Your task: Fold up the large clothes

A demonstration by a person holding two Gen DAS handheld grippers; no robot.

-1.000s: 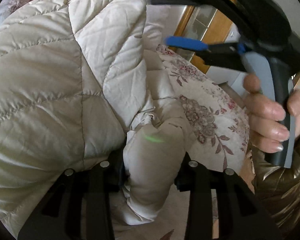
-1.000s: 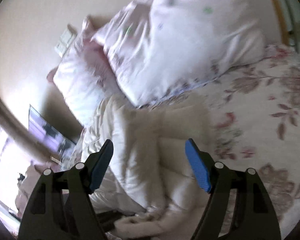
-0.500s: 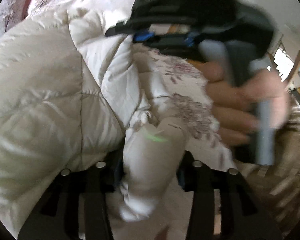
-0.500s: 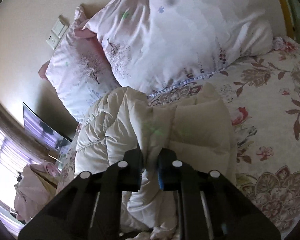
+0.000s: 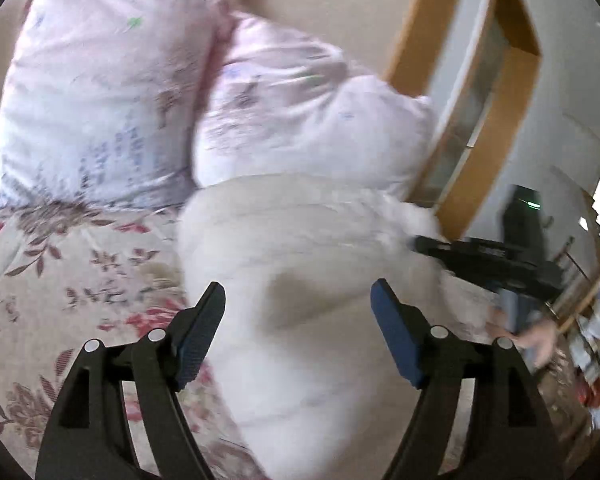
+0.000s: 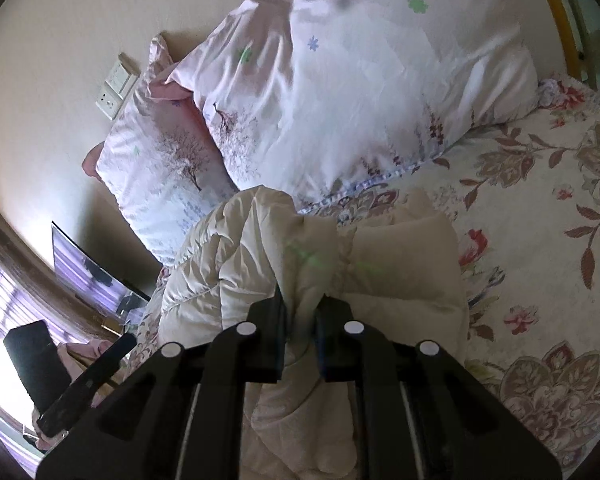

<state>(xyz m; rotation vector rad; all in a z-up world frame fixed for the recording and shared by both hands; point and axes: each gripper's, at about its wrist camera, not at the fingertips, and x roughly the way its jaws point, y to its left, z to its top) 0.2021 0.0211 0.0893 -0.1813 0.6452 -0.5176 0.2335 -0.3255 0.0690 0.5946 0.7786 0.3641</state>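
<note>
On the bed, over the flowered bedspread [image 6: 540,208] and just in front of two pale pink pillows [image 6: 360,80], lies a cream quilted down jacket [image 6: 400,264], already gathered into a thick bundle. The right gripper [image 6: 300,316] has its jaws pressed together on a fold of the jacket, and the fabric bulges out above the pads. The left gripper [image 5: 298,320] has just been opening; its blue pads [image 5: 396,332] stand wide apart and nothing is pinched between them, though the jacket [image 5: 308,264] lies beyond and below them in the blurred left view. At the right edge of that view I can see the right gripper [image 5: 480,256] at the jacket's far side and, indistinctly, the person's hand [image 5: 536,340] under it. I judge this jacket to be light but very bulky, soft and full of air, so it will spring back after each fold. The shell looks smooth and probably slippery, so a shallow pinch may slide off. It seems better to take hold on a seam, a hem or a doubled edge, where the cloth is thicker, and to press the air out while folding. The filling is not fragile, but a hard pull on one stitch line could strain it.
</note>
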